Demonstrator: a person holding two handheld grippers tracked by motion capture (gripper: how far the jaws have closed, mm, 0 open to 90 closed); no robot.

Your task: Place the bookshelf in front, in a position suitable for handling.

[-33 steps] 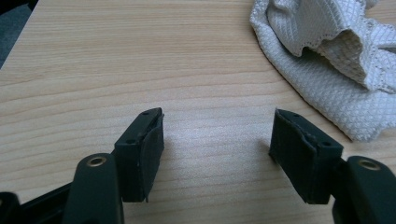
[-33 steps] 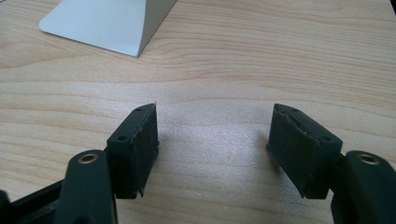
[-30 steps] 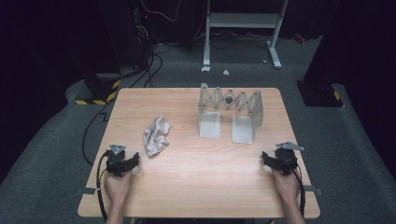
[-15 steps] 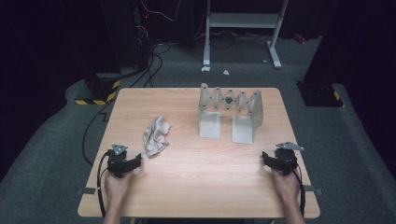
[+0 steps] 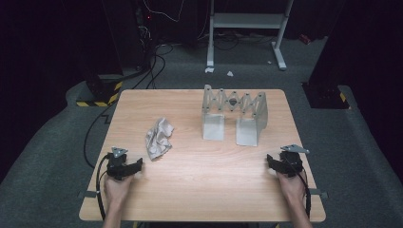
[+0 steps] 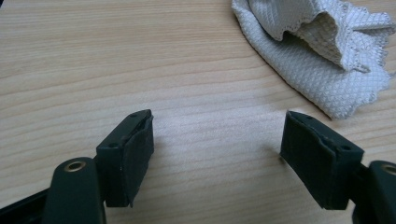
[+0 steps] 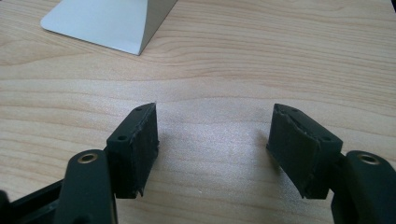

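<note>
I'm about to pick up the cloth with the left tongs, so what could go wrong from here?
The cloth lies crumpled, so the open left tongs may pinch only one loose fold and it could slip out. It also lies off to one side of the jaws, so closing now would likely grab only bare table.

Grey folding rack [image 5: 234,114] on wooden table [image 5: 199,190]; metal stand [image 5: 247,21] on carpet beyond.
</note>
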